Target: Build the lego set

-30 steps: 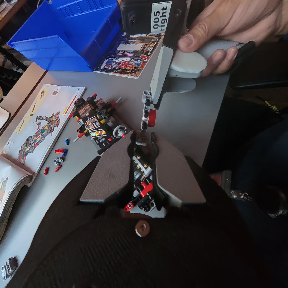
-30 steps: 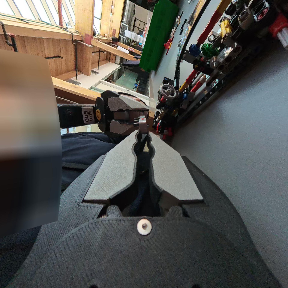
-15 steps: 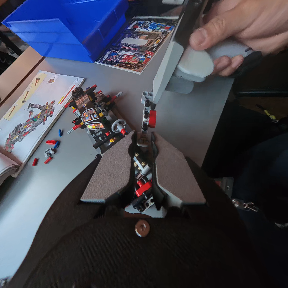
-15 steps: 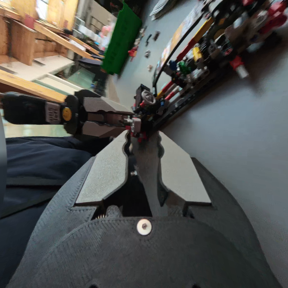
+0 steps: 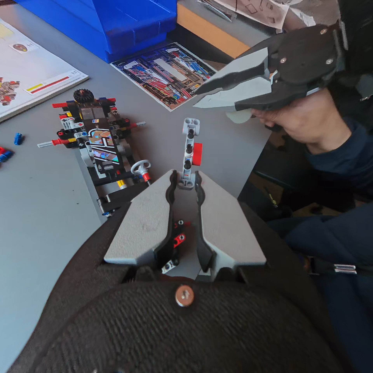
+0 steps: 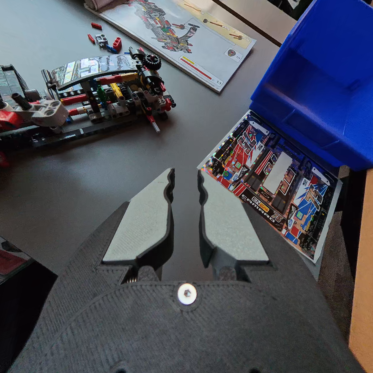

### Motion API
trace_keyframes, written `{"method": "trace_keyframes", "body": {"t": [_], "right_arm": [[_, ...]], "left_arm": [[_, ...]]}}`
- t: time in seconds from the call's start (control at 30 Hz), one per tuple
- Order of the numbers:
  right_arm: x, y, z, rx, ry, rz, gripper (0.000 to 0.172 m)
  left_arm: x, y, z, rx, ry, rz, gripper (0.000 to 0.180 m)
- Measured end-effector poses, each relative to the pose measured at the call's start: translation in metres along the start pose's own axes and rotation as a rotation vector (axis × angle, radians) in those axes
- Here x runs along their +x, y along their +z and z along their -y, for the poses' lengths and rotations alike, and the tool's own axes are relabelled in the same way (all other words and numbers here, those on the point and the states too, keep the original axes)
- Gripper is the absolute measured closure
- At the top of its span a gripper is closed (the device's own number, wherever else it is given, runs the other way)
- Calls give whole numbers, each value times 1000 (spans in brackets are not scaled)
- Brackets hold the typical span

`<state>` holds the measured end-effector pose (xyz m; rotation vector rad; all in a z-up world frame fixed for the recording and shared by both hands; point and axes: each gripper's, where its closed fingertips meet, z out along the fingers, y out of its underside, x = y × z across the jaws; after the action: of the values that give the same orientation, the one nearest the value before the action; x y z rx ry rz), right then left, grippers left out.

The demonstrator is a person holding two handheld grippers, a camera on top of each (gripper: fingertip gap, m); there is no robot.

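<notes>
Grey beam assembly: a light grey toy-brick beam (image 5: 188,153) with black pins and a red block on its side stands up from the left tool (image 5: 186,177), its lower connector end squeezed between the two fingertips, both pads against it.
Risk: the grip looks narrow, only on the bottom end, so the long part above could swing or twist out if it is knocked; that is a judgement, not something seen.
Left tool: nearly closed, clamped on the beam, held above the grey worktop (image 5: 40,201).
Right tool: the right tool (image 6: 186,177) is parted with nothing between its fingers, only bare worktop below; it hovers well apart from the beam, ahead and to the right of the left tool (image 5: 196,99).
Beside the left tool: a part-built brick car chassis (image 5: 96,139) lies just ahead and to its left.
Farther out: a glossy sticker sheet (image 6: 272,191) sits just right of the right tool's tip, a blue bin (image 6: 323,90) beyond it, an open instruction booklet (image 6: 191,40) and loose small bricks (image 6: 105,40) farther ahead.
</notes>
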<state>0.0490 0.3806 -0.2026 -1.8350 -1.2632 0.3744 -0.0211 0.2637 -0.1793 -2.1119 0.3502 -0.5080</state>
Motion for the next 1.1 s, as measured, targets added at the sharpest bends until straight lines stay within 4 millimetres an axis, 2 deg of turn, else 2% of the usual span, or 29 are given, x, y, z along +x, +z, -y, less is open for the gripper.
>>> {"method": "trace_keyframes", "body": {"t": [0.2,0.63,0.77,0.83,0.9,1.0,1.03,1.1], "right_arm": [[2,0,-4,-3,-10,0,153],[-5,4,-7,-20,-17,31,142],[-37,-5,1,34,-47,229,142],[-58,-17,9,95,-90,373,141],[-78,-31,14,137,-161,500,150],[-85,-39,25,189,-133,562,148],[-84,-42,31,228,-136,559,141],[-83,-46,42,316,-234,491,136]], "left_arm": [[7,7,-3,-18,-34,-4,164],[14,10,-2,13,-198,-97,165],[20,9,3,47,-346,-221,164],[22,8,3,50,-420,-275,164],[25,6,5,59,-498,-330,164],[24,4,7,90,-595,-376,164],[26,3,9,102,-632,-407,164],[29,1,13,132,-726,-477,166]]}}
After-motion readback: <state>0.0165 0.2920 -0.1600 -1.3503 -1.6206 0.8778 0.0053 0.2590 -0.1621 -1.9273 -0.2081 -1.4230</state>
